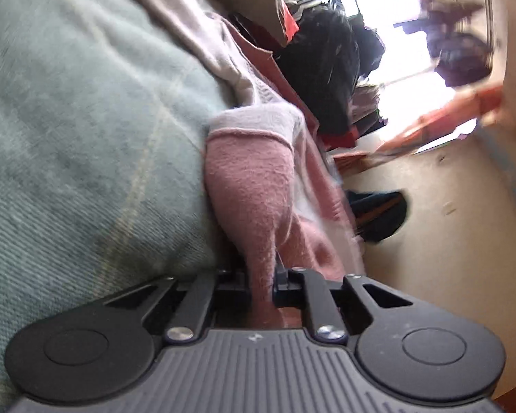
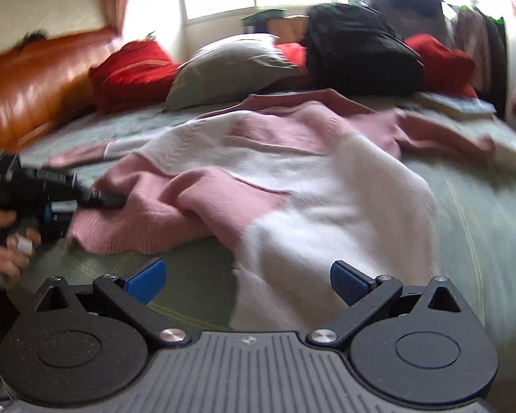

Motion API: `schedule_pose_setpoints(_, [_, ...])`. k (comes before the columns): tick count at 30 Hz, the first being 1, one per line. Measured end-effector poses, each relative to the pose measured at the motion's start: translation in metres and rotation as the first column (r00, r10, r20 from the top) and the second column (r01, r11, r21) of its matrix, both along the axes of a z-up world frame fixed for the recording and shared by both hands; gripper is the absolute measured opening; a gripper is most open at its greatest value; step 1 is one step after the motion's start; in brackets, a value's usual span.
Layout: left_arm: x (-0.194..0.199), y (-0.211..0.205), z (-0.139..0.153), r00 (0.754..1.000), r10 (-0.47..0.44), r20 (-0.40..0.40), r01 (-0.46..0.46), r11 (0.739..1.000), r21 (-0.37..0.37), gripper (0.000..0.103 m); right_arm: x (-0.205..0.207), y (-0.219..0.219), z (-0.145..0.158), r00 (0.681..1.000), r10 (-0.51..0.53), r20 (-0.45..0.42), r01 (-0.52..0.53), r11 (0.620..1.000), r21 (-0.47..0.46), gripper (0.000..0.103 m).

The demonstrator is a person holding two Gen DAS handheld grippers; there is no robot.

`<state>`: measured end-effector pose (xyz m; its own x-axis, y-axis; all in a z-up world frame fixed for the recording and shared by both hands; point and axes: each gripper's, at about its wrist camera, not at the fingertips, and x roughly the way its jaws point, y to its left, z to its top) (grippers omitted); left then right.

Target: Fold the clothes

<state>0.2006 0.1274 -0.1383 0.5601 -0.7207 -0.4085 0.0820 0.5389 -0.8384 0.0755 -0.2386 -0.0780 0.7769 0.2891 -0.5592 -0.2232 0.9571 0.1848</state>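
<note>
A pink and white knitted sweater [image 2: 292, 179] lies spread and rumpled on a green bedspread [image 2: 481, 223]. In the left wrist view a pink fold of the sweater [image 1: 251, 179] runs straight between the jaws of my left gripper [image 1: 261, 282], which is shut on it. The right wrist view shows the same left gripper [image 2: 110, 201] at the sweater's left pink edge, held by a hand [image 2: 10, 241]. My right gripper [image 2: 247, 278] stands open low over the near hem, where pink meets white. Its blue pads [image 2: 148, 277] hold nothing.
A grey pillow [image 2: 230, 65], red cushions [image 2: 134, 69] and a black bag [image 2: 357, 44] line the bed's far end. A book [image 2: 457, 105] lies at the far right. An orange padded board [image 2: 34, 79] runs along the left. Pale floor [image 1: 430, 223] borders the bed.
</note>
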Motion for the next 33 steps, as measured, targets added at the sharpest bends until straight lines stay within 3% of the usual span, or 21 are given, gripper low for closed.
schedule_pose_setpoints(6, [-0.007,-0.002,0.002,1.0,0.017,0.012,-0.018,1.0,0.023,0.015,-0.016,-0.059,0.005,0.995,-0.099,0.003,0.096,0.971,0.221,0.103])
schedule_pose_setpoints(11, [-0.005,0.0,0.002,1.0,0.016,0.01,-0.017,1.0,0.025,0.015,-0.001,-0.121,-0.016,0.976,-0.194,-0.096,0.216,0.893,0.394,0.103])
schedule_pose_setpoints(14, [-0.007,0.001,0.001,1.0,0.017,0.009,-0.017,1.0,0.023,0.015,0.015,-0.145,-0.041,0.975,-0.126,-0.184,0.207,0.814,0.542,0.099])
schedule_pose_setpoints(16, [-0.008,0.002,0.001,1.0,0.017,0.008,-0.017,1.0,0.024,0.015,0.022,-0.152,-0.05,0.983,-0.057,-0.177,0.156,0.769,0.62,0.099])
schedule_pose_setpoints(20, [-0.006,0.002,0.001,1.0,0.015,-0.004,-0.015,1.0,0.019,0.015,0.046,-0.16,-0.054,0.986,0.007,-0.168,0.106,0.749,0.654,0.09])
schedule_pose_setpoints(25, [-0.005,0.001,0.001,1.0,0.015,-0.01,-0.015,1.0,0.021,0.015,0.066,-0.155,-0.048,0.975,0.125,-0.186,0.041,0.717,0.696,0.089])
schedule_pose_setpoints(27, [-0.005,0.001,0.0,1.0,0.014,-0.008,-0.013,1.0,0.018,0.015,0.063,-0.147,-0.05,0.964,0.176,-0.2,0.007,0.732,0.681,0.087])
schedule_pose_setpoints(28, [-0.005,0.002,0.0,1.0,0.013,-0.007,-0.013,1.0,0.016,0.015,0.061,-0.145,-0.053,0.964,0.172,-0.2,0.002,0.752,0.659,0.078])
schedule_pose_setpoints(29, [-0.004,0.001,0.0,1.0,0.012,-0.006,-0.011,1.0,0.019,0.015,0.061,-0.145,-0.057,0.965,0.163,-0.205,0.008,0.764,0.645,0.061])
schedule_pose_setpoints(30, [-0.003,0.0,0.0,1.0,0.01,-0.005,-0.01,1.0,0.022,0.015,0.065,-0.15,-0.063,0.965,0.142,-0.219,0.036,0.759,0.65,0.051])
schedule_pose_setpoints(32, [-0.001,-0.002,0.0,1.0,0.01,-0.005,-0.009,0.999,0.03,0.015,0.075,-0.161,-0.076,0.961,0.097,-0.26,0.11,0.728,0.676,0.006])
schedule_pose_setpoints(33, [0.0,-0.003,0.001,1.0,0.012,-0.008,-0.012,0.999,0.037,0.015,0.08,-0.165,-0.083,0.956,0.079,-0.283,0.148,0.702,0.697,0.005])
